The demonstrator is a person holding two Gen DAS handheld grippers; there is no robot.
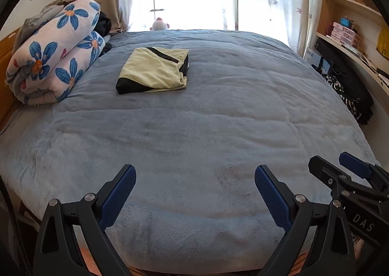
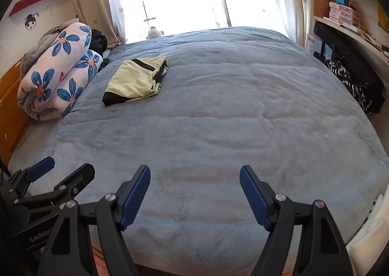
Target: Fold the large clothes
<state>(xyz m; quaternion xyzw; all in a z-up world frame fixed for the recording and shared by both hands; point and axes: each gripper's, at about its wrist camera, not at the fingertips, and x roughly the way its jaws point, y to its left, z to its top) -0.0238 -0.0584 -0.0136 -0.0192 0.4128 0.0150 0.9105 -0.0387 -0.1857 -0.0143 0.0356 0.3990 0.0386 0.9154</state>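
Observation:
A pale yellow garment with black trim (image 1: pixel 155 70) lies folded into a compact rectangle on the far left part of the grey-blue bed cover (image 1: pixel 206 130); it also shows in the right wrist view (image 2: pixel 136 80). My left gripper (image 1: pixel 195 173) is open and empty, held above the bed's near edge, far from the garment. My right gripper (image 2: pixel 194 173) is open and empty too, beside the left one. The right gripper shows at the left view's right edge (image 1: pixel 340 169), and the left gripper at the right view's left edge (image 2: pixel 65 166).
A rolled white quilt with blue flowers (image 1: pixel 53 57) lies at the bed's left by a wooden headboard (image 2: pixel 9 105). A small plush toy (image 1: pixel 159 24) sits by the curtained window. Shelves with boxes (image 1: pixel 345 30) and dark bags (image 1: pixel 345 86) stand at the right.

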